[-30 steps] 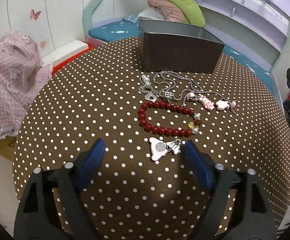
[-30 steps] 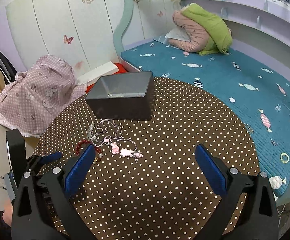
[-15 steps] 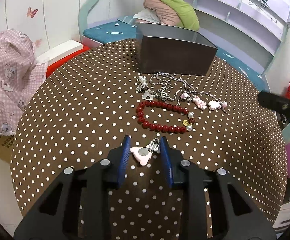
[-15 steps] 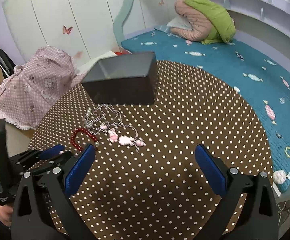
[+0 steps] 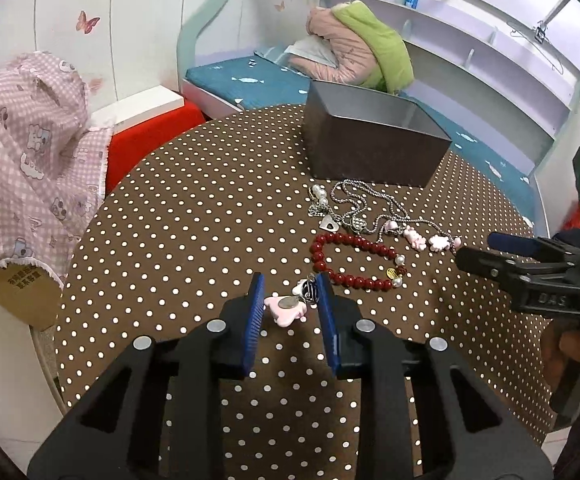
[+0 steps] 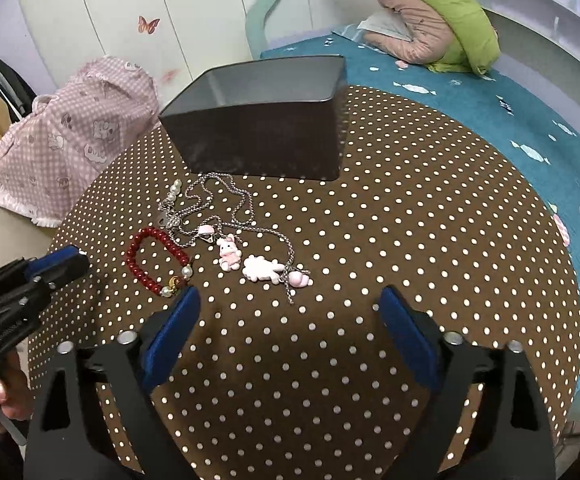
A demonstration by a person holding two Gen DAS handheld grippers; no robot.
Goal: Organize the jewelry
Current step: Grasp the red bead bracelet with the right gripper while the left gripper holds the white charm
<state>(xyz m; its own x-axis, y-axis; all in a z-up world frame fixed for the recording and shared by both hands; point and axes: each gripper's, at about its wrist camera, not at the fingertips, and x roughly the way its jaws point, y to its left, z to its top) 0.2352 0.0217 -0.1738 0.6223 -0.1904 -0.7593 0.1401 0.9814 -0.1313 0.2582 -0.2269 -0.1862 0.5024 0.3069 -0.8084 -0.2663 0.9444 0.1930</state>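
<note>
My left gripper [image 5: 290, 300] is shut on a pink charm [image 5: 285, 307] with a small metal piece and holds it just above the dotted brown table [image 5: 193, 216]. A red bead bracelet [image 5: 350, 256] lies just beyond it, and it also shows in the right wrist view [image 6: 155, 262]. Silver chain necklaces with pink charms [image 6: 233, 236] lie in front of the grey box [image 6: 257, 128]. My right gripper [image 6: 290, 320] is open and empty, near the pink charms. The grey box [image 5: 374, 140] stands open at the table's far side.
A pink checked cloth [image 5: 21, 152] hangs at the left of the table. A teal bed [image 6: 510, 100] with a pink and green jacket [image 6: 438, 36] lies behind and to the right. My left gripper also shows at the right wrist view's left edge [image 6: 49, 264].
My left gripper closed from wide open onto the pink charm and lifted it slightly. My right gripper moved forward and left, closer to the necklaces.
</note>
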